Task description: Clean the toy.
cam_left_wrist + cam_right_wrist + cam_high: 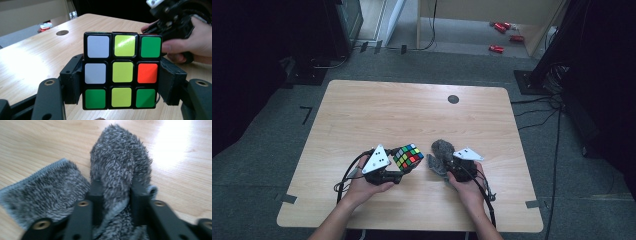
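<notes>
— Looking down from the high view, where does the cube [408, 157] sit?

— Toward the near side of the wooden table [377, 115], a little left of centre, tilted on a corner. The left gripper [401, 167] has it pinched: in the left gripper view the two black jaws press flat against the cube's left and right sides, with the face of white, yellow, green and one orange sticker turned to the camera.

— And the person's left hand [364, 187]?

— Wrapped round the gripper's body, just nearer than the cube, forearm coming in from the near edge.

— What about the right side?

— The right gripper [447, 165] is clamped on a fuzzy grey cloth [441, 152]. In the right gripper view the jaws squeeze a raised fold of it between them, while the rest of the cloth spreads out to the left on the tabletop.

— How far is the cloth from the cube?

— Just beside it, to its right, with a narrow strip of bare wood between. The right hand [468, 187] holds its gripper nearer than the cloth.

— Anything else on the table?

— A small dark round disc [453, 99] near the far edge, well apart from both hands.
</notes>
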`<control>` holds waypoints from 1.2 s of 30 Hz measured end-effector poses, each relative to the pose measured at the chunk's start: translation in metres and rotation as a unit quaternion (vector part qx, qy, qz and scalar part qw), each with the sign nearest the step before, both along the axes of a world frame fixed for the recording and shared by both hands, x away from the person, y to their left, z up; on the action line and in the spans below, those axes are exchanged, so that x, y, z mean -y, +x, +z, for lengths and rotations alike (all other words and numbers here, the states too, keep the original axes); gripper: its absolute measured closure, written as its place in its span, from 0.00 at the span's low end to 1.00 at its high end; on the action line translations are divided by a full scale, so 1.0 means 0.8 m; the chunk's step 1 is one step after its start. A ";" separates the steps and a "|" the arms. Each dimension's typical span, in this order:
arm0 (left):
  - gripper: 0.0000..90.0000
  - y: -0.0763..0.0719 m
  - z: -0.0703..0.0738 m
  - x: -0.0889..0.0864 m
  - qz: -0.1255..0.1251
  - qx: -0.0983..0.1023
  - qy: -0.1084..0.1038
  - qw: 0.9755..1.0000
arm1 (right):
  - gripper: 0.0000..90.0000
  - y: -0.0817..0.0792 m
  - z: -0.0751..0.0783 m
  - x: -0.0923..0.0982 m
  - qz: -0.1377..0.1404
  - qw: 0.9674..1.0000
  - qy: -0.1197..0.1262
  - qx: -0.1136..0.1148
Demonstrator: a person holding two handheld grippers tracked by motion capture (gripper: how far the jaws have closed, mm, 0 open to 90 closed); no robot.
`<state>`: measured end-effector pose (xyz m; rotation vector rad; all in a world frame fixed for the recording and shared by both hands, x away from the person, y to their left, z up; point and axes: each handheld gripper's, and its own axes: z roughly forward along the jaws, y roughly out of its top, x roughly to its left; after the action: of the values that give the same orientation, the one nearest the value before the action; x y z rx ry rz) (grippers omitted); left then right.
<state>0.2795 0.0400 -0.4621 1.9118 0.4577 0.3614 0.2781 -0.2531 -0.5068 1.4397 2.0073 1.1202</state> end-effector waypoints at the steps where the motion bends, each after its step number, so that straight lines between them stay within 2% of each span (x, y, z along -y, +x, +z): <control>1: 0.38 0.000 -0.001 0.001 0.000 -0.002 0.003 1.000 | 0.84 -0.003 0.005 0.002 0.008 1.000 0.021 0.008; 4: 0.38 -0.002 -0.001 0.004 0.002 0.005 0.016 1.000 | 0.85 -0.012 0.027 0.004 0.037 0.996 0.065 0.048; 8: 0.38 -0.004 -0.004 0.010 0.000 -0.001 0.030 1.000 | 0.85 -0.028 0.059 -0.006 0.085 0.986 0.110 0.095; 10: 0.38 -0.005 -0.007 0.014 -0.001 -0.001 0.043 0.999 | 0.85 -0.034 0.072 -0.014 0.107 0.980 0.129 0.104; 15: 0.38 -0.011 -0.008 0.024 -0.010 -0.004 0.052 0.999 | 0.85 -0.046 0.086 -0.038 0.149 0.973 0.145 0.102; 16: 0.38 -0.013 -0.008 0.026 -0.011 0.001 0.057 0.998 | 0.85 -0.047 0.086 -0.042 0.152 0.973 0.144 0.101; 18: 0.38 -0.017 -0.005 0.027 -0.015 0.007 0.052 0.999 | 0.85 -0.046 0.085 -0.044 0.149 0.974 0.135 0.101; 20: 0.39 -0.020 0.000 0.026 -0.016 0.011 0.041 0.999 | 0.86 -0.041 0.081 -0.037 0.141 0.975 0.145 0.090; 22: 0.39 -0.019 0.004 0.026 -0.015 0.015 0.038 0.999 | 0.86 -0.037 0.076 -0.030 0.128 0.978 0.142 0.081; 23: 0.39 -0.019 0.004 0.025 -0.014 0.013 0.037 0.999 | 0.86 -0.036 0.073 -0.027 0.127 0.979 0.143 0.076; 26: 0.39 -0.017 0.002 0.024 -0.015 0.006 0.038 0.999 | 0.86 -0.038 0.074 -0.030 0.132 0.978 0.146 0.072; 31: 0.39 -0.016 0.001 0.025 -0.019 0.001 0.036 0.999 | 0.86 -0.045 0.088 -0.046 0.144 0.976 0.136 0.088; 33: 0.39 -0.018 0.002 0.027 -0.025 0.004 0.041 0.999 | 0.86 -0.041 0.087 -0.042 0.139 0.976 0.149 0.081; 36: 0.39 -0.019 0.005 0.028 -0.023 0.005 0.037 0.999 | 0.86 -0.035 0.078 -0.033 0.123 0.978 0.150 0.072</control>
<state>0.2639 0.0176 -0.4583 1.9886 0.3971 0.3612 0.2503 -0.2269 -0.4445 1.2212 2.0183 1.6433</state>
